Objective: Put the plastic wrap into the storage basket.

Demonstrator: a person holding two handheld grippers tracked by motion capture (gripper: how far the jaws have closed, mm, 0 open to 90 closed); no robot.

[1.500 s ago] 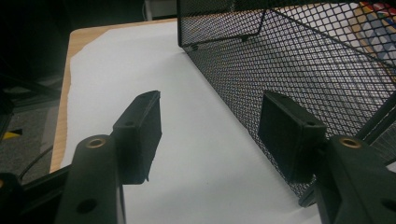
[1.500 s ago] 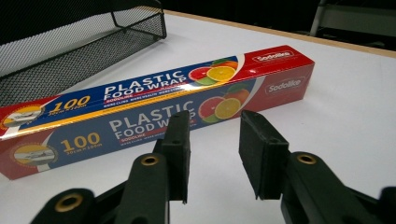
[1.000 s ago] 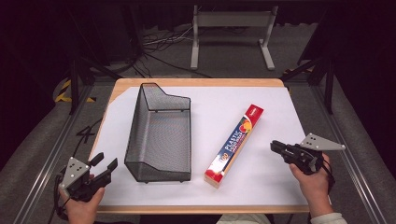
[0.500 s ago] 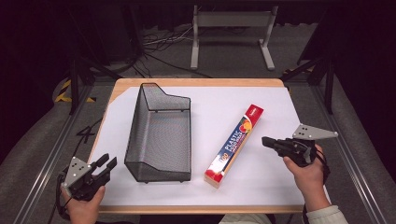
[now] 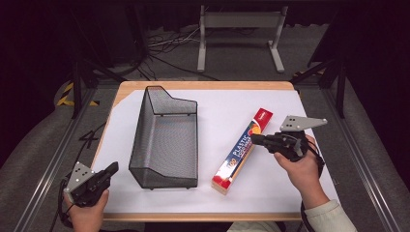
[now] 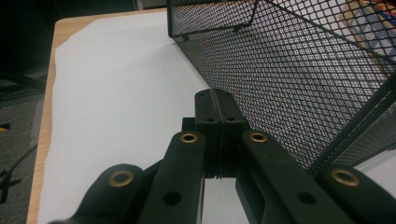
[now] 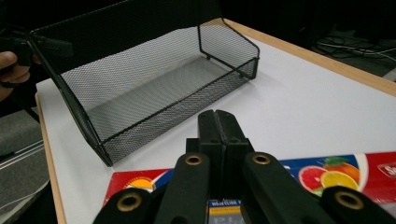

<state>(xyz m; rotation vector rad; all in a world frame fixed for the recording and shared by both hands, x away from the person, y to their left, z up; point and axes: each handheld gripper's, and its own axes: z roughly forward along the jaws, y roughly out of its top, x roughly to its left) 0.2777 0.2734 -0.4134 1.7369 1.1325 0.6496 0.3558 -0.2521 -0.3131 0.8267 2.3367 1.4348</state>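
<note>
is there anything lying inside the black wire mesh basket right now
No, the black wire mesh basket holds nothing in the high view; the long red plastic wrap box lies on the white sheet beside it.

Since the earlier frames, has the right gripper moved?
Yes. The right gripper has come in from the table's right side and is now over the plastic wrap box.

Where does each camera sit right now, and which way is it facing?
High view: above the person's side, looking forward and down on the table; both hands show, left claw and right claw.
Left gripper view: rides the left claw, shut, facing the mesh basket.
Right gripper view: rides the right claw, shut, above the plastic wrap box, facing the basket.
Shared: all three show the basket.
</note>
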